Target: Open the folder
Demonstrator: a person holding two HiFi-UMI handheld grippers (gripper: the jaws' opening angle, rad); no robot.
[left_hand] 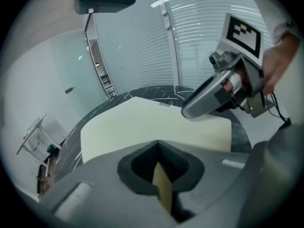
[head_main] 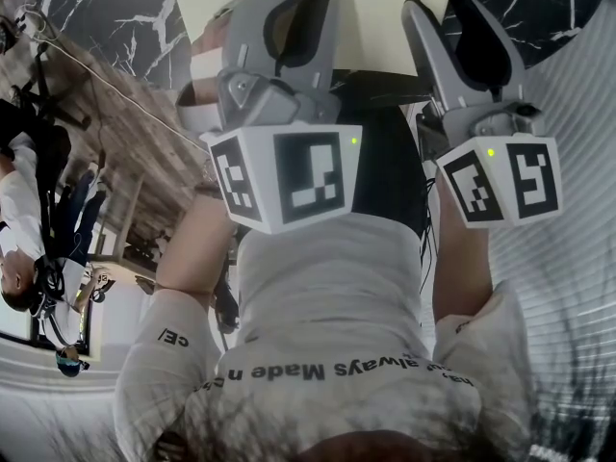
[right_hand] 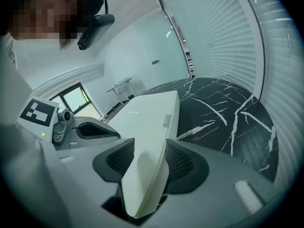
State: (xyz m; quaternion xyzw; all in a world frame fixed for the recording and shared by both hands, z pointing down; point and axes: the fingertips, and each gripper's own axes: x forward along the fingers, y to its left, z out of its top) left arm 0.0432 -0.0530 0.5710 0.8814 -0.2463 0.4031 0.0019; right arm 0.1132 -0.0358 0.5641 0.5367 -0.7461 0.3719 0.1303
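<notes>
A pale cream folder (right_hand: 147,115) lies on a black marble table (right_hand: 223,113). My right gripper (right_hand: 149,151) has the folder's thick near corner between its pads, and both pads touch it. My left gripper (left_hand: 159,148) is shut on a thin tan edge of the folder (left_hand: 164,186), with the rest of the folder (left_hand: 142,127) spreading out ahead. In the head view both grippers reach side by side to the folder (head_main: 385,8), the left gripper (head_main: 294,22) and the right gripper (head_main: 462,37). The right gripper (left_hand: 209,101) also shows at the folder's far right edge in the left gripper view.
White slatted blinds (right_hand: 228,42) curve round behind the table. A glass partition (left_hand: 128,46) stands further back. Other people (head_main: 29,210) stand at the left of the head view. The table's rounded edge (left_hand: 71,137) runs close to the folder's left side.
</notes>
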